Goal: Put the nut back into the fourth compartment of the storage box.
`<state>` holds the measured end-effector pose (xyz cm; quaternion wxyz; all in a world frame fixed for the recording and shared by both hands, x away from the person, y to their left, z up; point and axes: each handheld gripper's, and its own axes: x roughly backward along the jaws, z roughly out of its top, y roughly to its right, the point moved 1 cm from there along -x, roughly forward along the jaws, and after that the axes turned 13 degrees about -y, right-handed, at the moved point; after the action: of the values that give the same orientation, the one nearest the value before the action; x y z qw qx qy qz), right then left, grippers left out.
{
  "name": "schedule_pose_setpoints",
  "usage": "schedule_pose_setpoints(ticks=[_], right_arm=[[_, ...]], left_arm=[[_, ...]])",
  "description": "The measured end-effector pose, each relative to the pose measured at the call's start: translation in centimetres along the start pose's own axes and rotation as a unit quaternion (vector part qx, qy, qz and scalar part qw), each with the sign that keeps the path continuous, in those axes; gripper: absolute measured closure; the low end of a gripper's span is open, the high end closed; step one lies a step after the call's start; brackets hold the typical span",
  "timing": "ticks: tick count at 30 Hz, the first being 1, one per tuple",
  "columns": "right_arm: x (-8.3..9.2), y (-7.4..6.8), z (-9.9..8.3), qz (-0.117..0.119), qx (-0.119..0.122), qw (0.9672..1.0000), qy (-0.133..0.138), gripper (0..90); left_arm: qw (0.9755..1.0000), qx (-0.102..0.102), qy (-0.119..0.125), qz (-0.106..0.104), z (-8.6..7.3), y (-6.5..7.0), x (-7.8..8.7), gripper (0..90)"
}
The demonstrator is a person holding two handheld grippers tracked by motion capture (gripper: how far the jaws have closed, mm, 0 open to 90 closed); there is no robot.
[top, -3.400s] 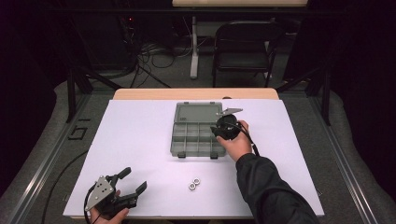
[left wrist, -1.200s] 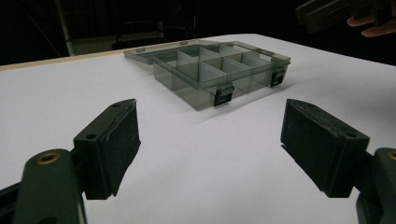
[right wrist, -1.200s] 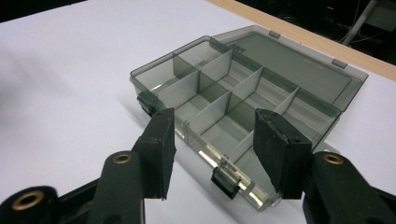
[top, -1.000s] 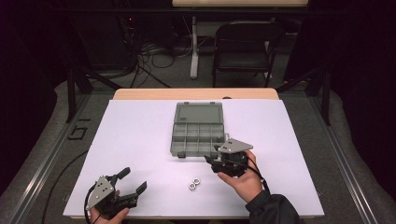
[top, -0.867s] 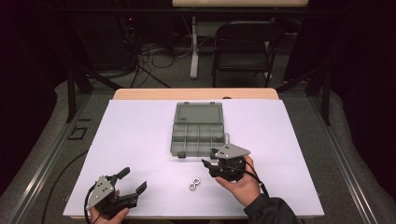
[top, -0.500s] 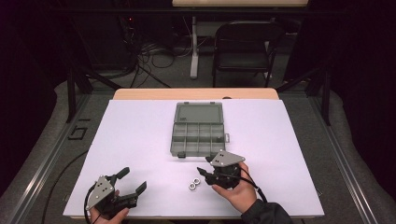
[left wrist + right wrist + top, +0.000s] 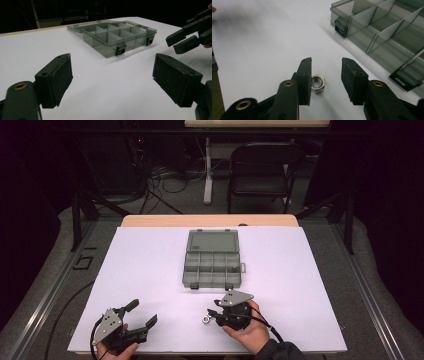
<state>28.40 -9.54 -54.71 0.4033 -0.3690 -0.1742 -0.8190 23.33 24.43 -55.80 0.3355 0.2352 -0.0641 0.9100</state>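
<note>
Dark room beyond the table: a black folding chair (image 7: 260, 167) and loose floor cables (image 7: 160, 175) stand behind it.

Surface: white rectangular tabletop (image 7: 150, 265), with a pale wooden edge along its far side.

Item 1: small silver hexagonal metal nut (image 7: 317, 84). Six flat faces, round bore, bright reflective finish. It lies flat on the white surface. In the right gripper view it sits between the fingers, touching or just beside the left-hand pad (image 7: 305, 80) and apart from the right-hand pad (image 7: 352, 82). From the high view the nut (image 7: 205, 320) lies just off the jaw tips, on the person's left of them.

Item 2: translucent grey plastic compartment box (image 7: 212, 259), lid laid open flat on its far side, black latches on the near wall. Its dividers form two rows of cells; I cannot tell any contents. It lies ahead of the right gripper's fingers, off to their right in that gripper's own view (image 7: 387, 32).

Item 3: right gripper (image 7: 214, 312), black, with a grey three-cornered plate on top, held in the person's right hand (image 7: 247, 332). Fingers parted, gripping nothing.

Item 4: left gripper (image 7: 142, 315), black, held in the left hand (image 7: 116, 351) at the near left corner. Fingers spread wide, with bare tabletop between them; the box (image 7: 115, 35) lies ahead.
</note>
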Motion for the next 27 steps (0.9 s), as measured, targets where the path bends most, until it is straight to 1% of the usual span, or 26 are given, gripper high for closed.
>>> schedule_pose_setpoints(ticks=[1, 2, 7, 13, 14, 15, 16, 18, 19, 23, 26, 27], right_arm=[[-0.1, -0.1, -0.1, 0.003, 0.0, 0.9999, -0.011, 61.4], [-0.3, -0.2, -0.1, 0.004, 0.0, 0.9999, -0.014, 61.6], [-1.0, -0.4, -0.3, 0.007, -0.001, 0.9998, -0.021, 62.2], [-1.4, -0.2, -0.4, 0.008, -0.005, 0.9995, -0.03, 62.4], [-1.6, -0.3, -0.4, 0.008, -0.008, 0.9997, -0.024, 62.4], [-1.6, -0.2, -0.4, 0.011, -0.007, 0.9994, -0.033, 62.6], [-1.6, -0.3, -0.4, 0.01, -0.01, 0.9993, -0.034, 62.7], [-1.8, -0.2, -0.4, 0.012, -0.01, 0.9993, -0.033, 63.2], [-1.8, -0.2, -0.5, 0.013, -0.009, 0.9992, -0.037, 63.7], [-1.9, -0.1, -0.5, 0.018, -0.018, 0.9991, -0.034, 64.3], [-2.0, 0.0, -0.4, 0.019, -0.021, 0.999, -0.034, 64.7], [-2.0, 0.0, -0.4, 0.019, -0.023, 0.999, -0.034, 65.0]], left_arm=[[1.0, 0.0, 0.0, 0.0, 0.0, 0.0, 0.0, 16.3], [1.0, 0.0, 0.0, 0.0, 0.0, 0.0, 0.0, 16.3], [1.0, 0.0, 0.001, 0.001, 0.0, 0.0, 0.0, 16.3], [1.0, 0.0, 0.0, 0.0, 0.0, 0.0, 0.0, 16.3], [1.0, 0.0, 0.0, 0.0, 0.0, 0.0, 0.0, 16.3], [1.0, 0.0, 0.0, -0.001, 0.0, 0.0, 0.0, 16.3], [1.0, 0.0, 0.0, -0.001, 0.0, 0.0, 0.0, 16.3], [1.0, 0.0, 0.0, -0.001, 0.0, 0.0, 0.0, 16.3], [1.0, 0.0, 0.0, -0.001, 0.0, 0.0, 0.0, 16.3], [1.0, 0.0, 0.001, -0.001, 0.0, 0.0, 0.0, 16.3], [1.0, 0.002, 0.001, -0.001, 0.0, 0.0, 0.0, 16.3], [1.0, -0.001, 0.0, 0.0, 0.0, 0.0, 0.0, 16.4]])
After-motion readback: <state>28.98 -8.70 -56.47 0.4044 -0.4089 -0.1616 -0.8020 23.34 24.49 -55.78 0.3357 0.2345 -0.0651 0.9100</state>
